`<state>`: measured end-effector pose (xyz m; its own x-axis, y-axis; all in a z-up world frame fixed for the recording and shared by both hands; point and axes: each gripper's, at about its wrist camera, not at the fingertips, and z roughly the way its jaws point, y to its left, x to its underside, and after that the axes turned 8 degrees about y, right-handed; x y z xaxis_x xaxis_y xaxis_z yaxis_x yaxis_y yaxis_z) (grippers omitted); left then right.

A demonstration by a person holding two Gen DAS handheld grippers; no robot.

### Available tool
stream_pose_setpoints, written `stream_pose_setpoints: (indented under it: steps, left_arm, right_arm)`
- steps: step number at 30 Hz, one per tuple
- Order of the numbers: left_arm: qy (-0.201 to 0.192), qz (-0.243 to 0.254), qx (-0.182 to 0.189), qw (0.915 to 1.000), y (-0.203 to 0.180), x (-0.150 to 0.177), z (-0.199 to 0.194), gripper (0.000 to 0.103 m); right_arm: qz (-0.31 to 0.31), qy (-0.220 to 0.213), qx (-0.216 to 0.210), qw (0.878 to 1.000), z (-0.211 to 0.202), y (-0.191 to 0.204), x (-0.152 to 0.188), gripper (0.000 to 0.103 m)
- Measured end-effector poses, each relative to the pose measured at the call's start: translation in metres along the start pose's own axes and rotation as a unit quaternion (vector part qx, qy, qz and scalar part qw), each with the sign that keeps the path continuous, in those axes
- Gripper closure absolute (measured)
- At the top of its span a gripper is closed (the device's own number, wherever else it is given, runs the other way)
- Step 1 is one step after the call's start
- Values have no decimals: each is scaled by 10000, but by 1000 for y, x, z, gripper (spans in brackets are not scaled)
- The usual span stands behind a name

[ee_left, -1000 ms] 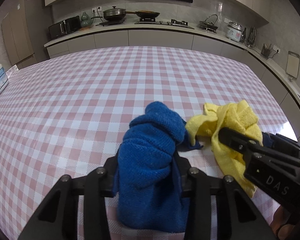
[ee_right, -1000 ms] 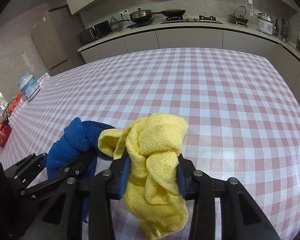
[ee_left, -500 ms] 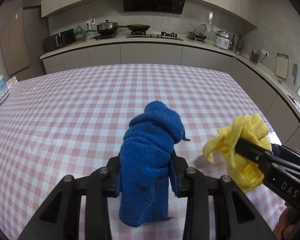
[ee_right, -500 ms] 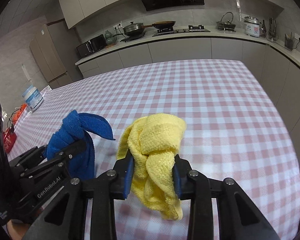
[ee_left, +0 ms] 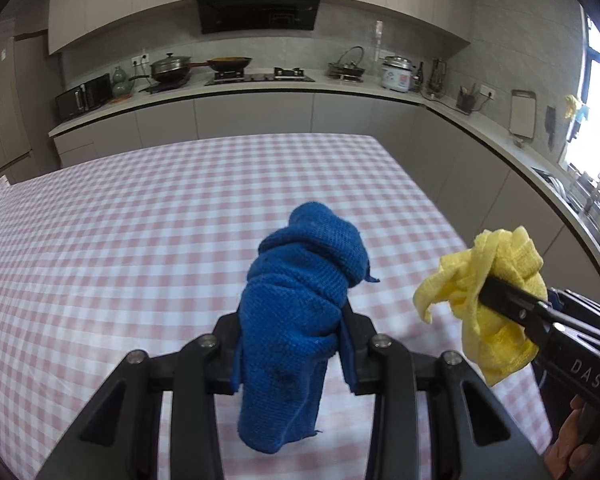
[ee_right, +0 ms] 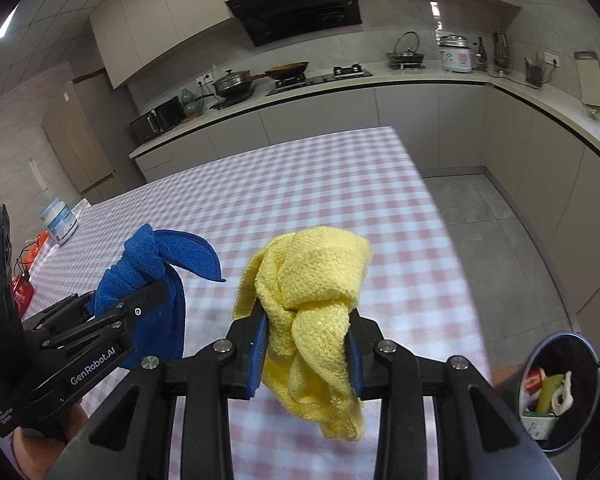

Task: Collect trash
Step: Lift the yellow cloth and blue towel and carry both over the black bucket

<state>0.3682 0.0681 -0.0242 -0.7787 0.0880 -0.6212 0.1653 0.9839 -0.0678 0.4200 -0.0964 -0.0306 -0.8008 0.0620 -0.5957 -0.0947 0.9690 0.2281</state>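
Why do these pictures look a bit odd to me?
Probably the cloths: the job is collecting trash, yet each tool grips a bunched cloth in the air, blue cloth in the left, yellow cloth in the right. The bin beside the table already holds scraps. Nothing looks spilled or broken.

Two fisheye views, each looking forward and downward along its own tool across the checked tabletop (ee_left: 148,240) toward the kitchen counter (ee_right: 400,80) at the frame's top. Each shows the other tool at close range, at lower right and lower left; the right-hand view takes in floor (ee_right: 496,240).
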Motion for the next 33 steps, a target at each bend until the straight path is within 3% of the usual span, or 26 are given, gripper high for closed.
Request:
stream_pose_setpoints:
  steps: [10,21,33]
  left_arm:
    - [51,573,533,9969,-101,3,-3,65]
    - [243,1282,1141,9849,-214,6,8,65]
    - [498,1662,1374,9752,-310,21,26,65]
  right_arm:
    - [526,-208,481,9972,-72,-103,34,68]
    - [1214,-289,1069,9864,-130,-214,75,68]
    - [1741,-186,1467,9736,-164,-315,112,68]
